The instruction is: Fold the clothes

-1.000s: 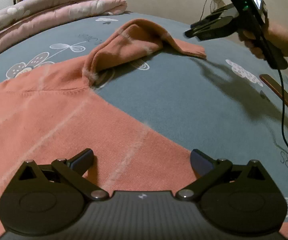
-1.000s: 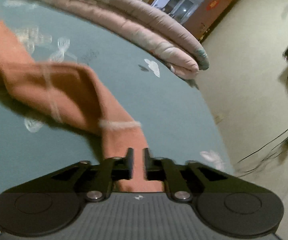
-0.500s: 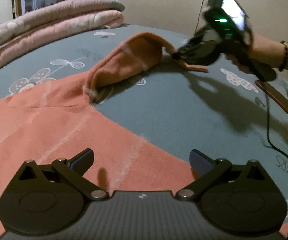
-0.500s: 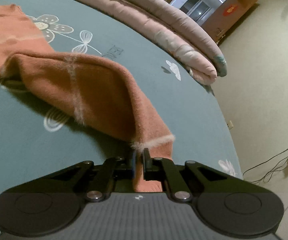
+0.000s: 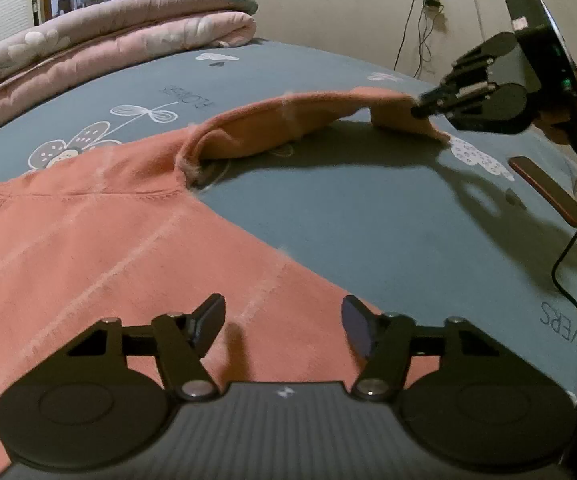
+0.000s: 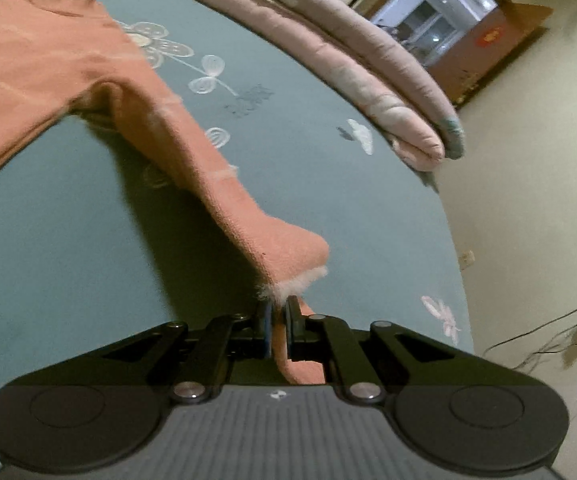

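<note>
A salmon-pink sweater (image 5: pixel 100 248) lies spread on a blue-grey bedsheet (image 5: pixel 388 220) printed with white flowers, its body flat in the near left of the left wrist view and one sleeve (image 5: pixel 288 124) stretched out across the sheet toward the far right; the right gripper (image 6: pixel 278 312) has its jaws closed tight on the cuff end of that sleeve, the fuzzy pale band of the cuff bunched just ahead of the pads and a strip of pink cloth running back between them, so the sleeve's end hangs lifted off the sheet and casts a shadow under it; in the left wrist view the same gripper shows at upper right, held by a hand (image 5: pixel 568 108) with a black cable trailing down; the left gripper (image 5: pixel 284 320) hovers over the sweater's lower body, its jaws partly apart and closing, the pads not yet pressing the cloth (the fabric lies flat beneath them); a folded pink quilt (image 5: pixel 108 40) rests along the bed's far edge, and a flat reddish-brown phone-like object (image 5: pixel 544 188) lies on the sheet near the right side.
</note>
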`<state>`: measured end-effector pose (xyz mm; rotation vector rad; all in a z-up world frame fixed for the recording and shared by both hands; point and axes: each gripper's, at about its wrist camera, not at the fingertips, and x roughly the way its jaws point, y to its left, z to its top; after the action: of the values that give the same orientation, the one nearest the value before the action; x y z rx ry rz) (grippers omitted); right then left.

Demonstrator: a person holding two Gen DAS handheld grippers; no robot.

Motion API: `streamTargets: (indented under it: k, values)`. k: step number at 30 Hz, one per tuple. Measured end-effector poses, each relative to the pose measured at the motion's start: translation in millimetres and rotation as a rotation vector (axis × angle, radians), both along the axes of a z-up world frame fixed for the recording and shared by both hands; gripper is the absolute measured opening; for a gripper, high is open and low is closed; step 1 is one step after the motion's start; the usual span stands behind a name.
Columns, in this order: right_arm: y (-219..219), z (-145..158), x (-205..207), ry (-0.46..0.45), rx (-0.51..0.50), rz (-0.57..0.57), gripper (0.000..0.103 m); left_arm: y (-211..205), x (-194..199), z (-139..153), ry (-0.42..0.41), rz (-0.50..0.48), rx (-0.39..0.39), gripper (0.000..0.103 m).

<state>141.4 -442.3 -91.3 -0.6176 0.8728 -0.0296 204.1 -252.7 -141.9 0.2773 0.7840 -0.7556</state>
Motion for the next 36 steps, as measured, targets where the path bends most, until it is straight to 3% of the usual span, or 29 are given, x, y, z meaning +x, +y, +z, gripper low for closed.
streamTargets:
  k: [4, 7, 10, 13, 16, 20, 26, 29, 31, 32, 33, 36]
  values:
    - [4, -4, -9, 0.082, 0.033, 0.047, 0.011, 3, -2, -1, 0.020, 0.002, -0.012, 0.063]
    - [14, 7, -19, 0.094, 0.103, 0.075, 0.016, 5, -3, -2, 0.026, 0.004, -0.013, 0.063]
    - [17, 34, -30, 0.034, 0.208, 0.119, 0.041, 7, -4, -1, 0.029, 0.003, -0.014, 0.063]
    - [8, 60, -31, -0.051, 0.278, 0.118, 0.046, 7, -5, -1, 0.032, 0.009, -0.018, 0.063]
    - [-23, 58, -9, -0.113, 0.260, -0.037, 0.051, 6, -6, -1, 0.040, 0.011, -0.028, 0.063]
    - [-76, 21, 19, -0.039, 0.305, -0.292, 0.051, 3, -7, -1, 0.036, -0.012, -0.020, 0.063]
    - [-117, -18, 20, 0.013, 0.442, -0.485, 0.051, -5, -1, -2, 0.020, -0.050, -0.010, 0.064]
    - [-124, -26, 17, 0.013, 0.499, -0.537, 0.063, -10, 4, 0, -0.004, -0.056, -0.036, 0.063]
    - [-124, -29, 14, -0.002, 0.543, -0.543, 0.062, -14, 8, 3, -0.017, -0.057, -0.061, 0.064]
    - [-124, -30, 12, -0.011, 0.568, -0.544, 0.056, -15, 11, 5, -0.016, -0.050, -0.076, 0.065]
    - [-124, -30, 10, -0.025, 0.591, -0.545, 0.040, -17, 13, 5, -0.013, -0.043, -0.089, 0.065]
    - [-122, -31, 9, -0.062, 0.586, -0.522, 0.026, -21, 17, 5, 0.006, -0.028, -0.107, 0.065]
